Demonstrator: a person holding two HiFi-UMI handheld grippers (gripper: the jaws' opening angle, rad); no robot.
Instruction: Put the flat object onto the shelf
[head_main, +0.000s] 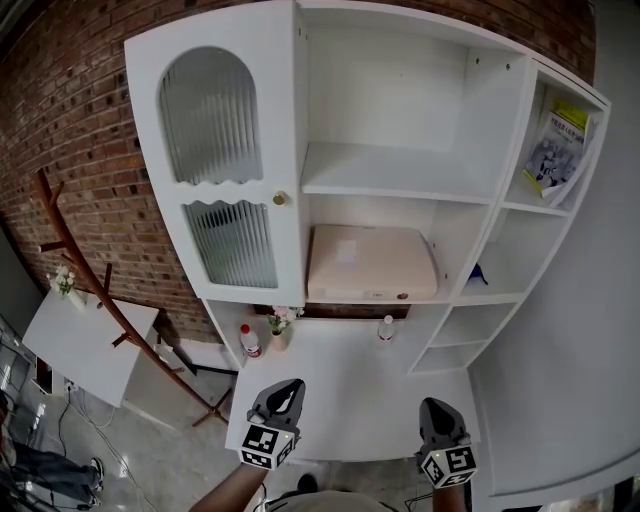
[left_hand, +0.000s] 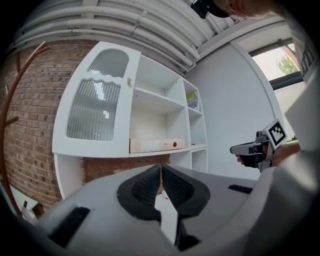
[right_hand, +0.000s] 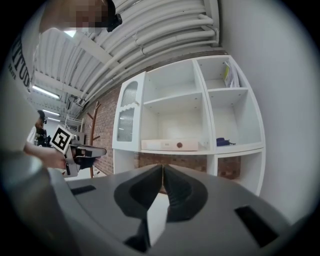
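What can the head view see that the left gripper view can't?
Only the head view: the flower vase on the desk and the blue object right of the flat box. Only the left gripper view: ceiling pipes and a window. Both: the white cabinet holding the flat box, and the brick wall.

The flat box (head_main: 370, 262) covers nearly the whole middle shelf (head_main: 447, 292), though there's room above it. The upper shelf (head_main: 400, 180) is open from the front. On the bench (head_main: 350, 400), a red-capped bottle (head_main: 250, 341), a small vase (head_main: 280, 330) and a second bottle (head_main: 386, 328) stand along the back. The glass door (head_main: 225, 170) at left is closed.
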